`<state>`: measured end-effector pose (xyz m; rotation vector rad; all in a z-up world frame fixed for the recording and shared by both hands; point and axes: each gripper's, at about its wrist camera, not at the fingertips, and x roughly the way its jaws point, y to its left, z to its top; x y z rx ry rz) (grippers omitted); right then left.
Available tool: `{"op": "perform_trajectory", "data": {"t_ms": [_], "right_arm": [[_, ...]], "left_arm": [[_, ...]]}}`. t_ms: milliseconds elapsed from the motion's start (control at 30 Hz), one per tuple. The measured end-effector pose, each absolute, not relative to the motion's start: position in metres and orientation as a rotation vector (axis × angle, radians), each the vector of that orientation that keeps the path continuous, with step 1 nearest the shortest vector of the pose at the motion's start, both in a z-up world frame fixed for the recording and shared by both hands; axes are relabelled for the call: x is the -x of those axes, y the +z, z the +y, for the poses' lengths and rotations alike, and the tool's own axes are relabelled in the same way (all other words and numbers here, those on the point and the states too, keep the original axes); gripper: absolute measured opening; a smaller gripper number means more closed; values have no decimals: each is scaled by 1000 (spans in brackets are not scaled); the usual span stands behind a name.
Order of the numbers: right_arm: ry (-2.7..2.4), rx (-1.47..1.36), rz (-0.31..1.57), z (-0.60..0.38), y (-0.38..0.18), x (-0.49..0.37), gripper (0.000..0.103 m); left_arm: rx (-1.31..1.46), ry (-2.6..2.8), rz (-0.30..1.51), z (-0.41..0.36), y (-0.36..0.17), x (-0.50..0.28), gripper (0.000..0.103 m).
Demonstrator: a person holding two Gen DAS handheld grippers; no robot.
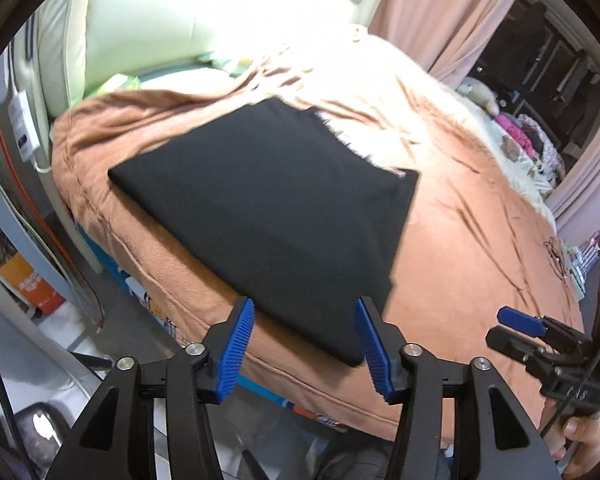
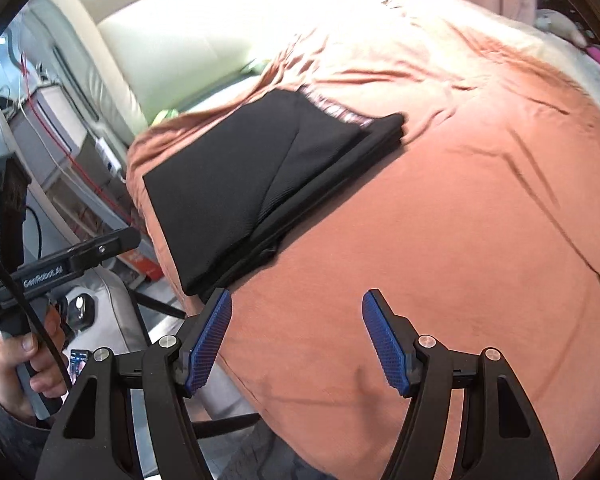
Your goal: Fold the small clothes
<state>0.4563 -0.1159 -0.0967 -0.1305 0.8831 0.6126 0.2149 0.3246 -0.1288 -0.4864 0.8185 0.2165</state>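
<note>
Left gripper (image 1: pixel 304 312) nearest, blue pads parted, nothing between them, hovering at near corner of folded black garment (image 1: pixel 268 200). Garment flat on orange blanket (image 1: pixel 460 248), near bed's left edge (layers stacked, edges stepped in right wrist view). Right gripper (image 2: pixel 296 304) also apart, empty, over bare blanket beside garment. Left tool's side reads "GenRobot.AI". Hand (image 2: pixel 24 364) grips its handle. Cream headboard (image 1: pixel 204 12) beyond.

Matt black knit cloth, finely ribbed: folded garment (image 2: pixel 236 184). Soft, creased rust-orange fabric: bedspread (image 2: pixel 440 220). Ribbed blue rubbery pads (image 1: pixel 236 352), matt black plastic, at 6 o'clock.
</note>
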Motion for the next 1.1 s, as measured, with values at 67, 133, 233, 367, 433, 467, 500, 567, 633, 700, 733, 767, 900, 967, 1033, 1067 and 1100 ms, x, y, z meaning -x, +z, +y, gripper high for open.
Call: {"op": "perform_trajectory", "data": {"t_ms": [67,133,233,367,433,467,500,567,633,700,733,767,900,967,1033,1067,1100], "right_arm": [[599,123,863,-130,-86,-446,66],[591,112,841,-145,-78,-430,68],[563,89,804,-171,-64,-407,71],[507,78,743,-199,-50,-373,86],[503,68,717,-212,-42,-354,90],[495,71,706,-215,-41,-345,95],[488,75,692,-218,-39,-335,102],[477,82,658,-226,-35,-314,103],[466,87,634,-234,-34,-295,103],[468,78,611,-242,-32,-274,103],[465,73,600,-248,-31,-265,103],[464,69,592,-253,-31,-259,103],[476,22,572,-279,-31,-229,103],[472,-2,566,-294,-30,-212,103],[476,-28,551,-309,-27,-196,103],[472,-29,536,-316,-26,-186,103],[460,-20,522,-322,-25,-176,103]], "left_arm": [[472,211,794,313,-116,-208,60],[464,200,769,301,-105,-202,68],[432,188,725,282,-88,-192,82],[381,182,678,255,-69,-176,91],[363,176,658,243,-61,-168,98],[348,175,645,235,-57,-162,100],[333,175,632,228,-53,-157,103],[309,168,611,216,-46,-148,103],[279,164,595,203,-40,-139,103],[253,165,575,189,-34,-128,103],[242,161,565,183,-32,-123,103],[231,158,554,177,-29,-118,103],[198,142,516,153,-21,-98,103],[189,130,499,142,-19,-88,103],[160,128,497,129,-18,-78,103],[155,118,489,123,-18,-72,103],[153,111,484,119,-17,-67,103]]}}
